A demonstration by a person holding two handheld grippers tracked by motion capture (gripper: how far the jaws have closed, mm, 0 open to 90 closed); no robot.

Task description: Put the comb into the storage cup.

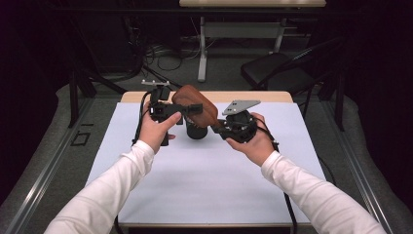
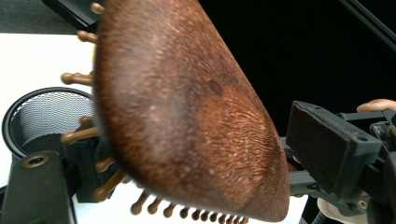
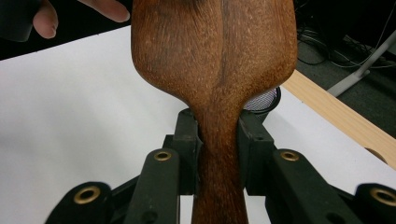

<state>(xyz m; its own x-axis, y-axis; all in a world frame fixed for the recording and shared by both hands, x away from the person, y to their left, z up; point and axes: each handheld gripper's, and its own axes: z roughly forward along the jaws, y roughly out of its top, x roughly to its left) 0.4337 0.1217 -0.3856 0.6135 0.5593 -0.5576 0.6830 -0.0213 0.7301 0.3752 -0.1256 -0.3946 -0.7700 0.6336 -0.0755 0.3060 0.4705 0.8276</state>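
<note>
A brown wooden hairbrush [image 1: 199, 105] hangs above the table between both grippers. My right gripper [image 1: 217, 127] is shut on its narrow handle; in the right gripper view both pads [image 3: 187, 140] press the handle [image 3: 218, 154] below the broad head [image 3: 215, 60]. My left gripper [image 1: 187, 109] holds the head from the left side, one pad [image 2: 88, 172] sitting among the bristles [image 2: 77, 135], the smooth back [image 2: 187, 116] facing its camera. A black mesh cup [image 1: 196, 131] stands upright on the table just under the brush, with its open rim [image 2: 42, 112] below the bristles and its rim [image 3: 264, 100] behind the handle.
A white sheet [image 1: 195, 185] covers the table, with a bare wooden strip [image 1: 272, 96] along the far edge. Beyond it stand a black chair [image 1: 272, 70] and a desk leg [image 1: 202, 53] with cables on the floor. Both forearms in white sleeves reach in from below.
</note>
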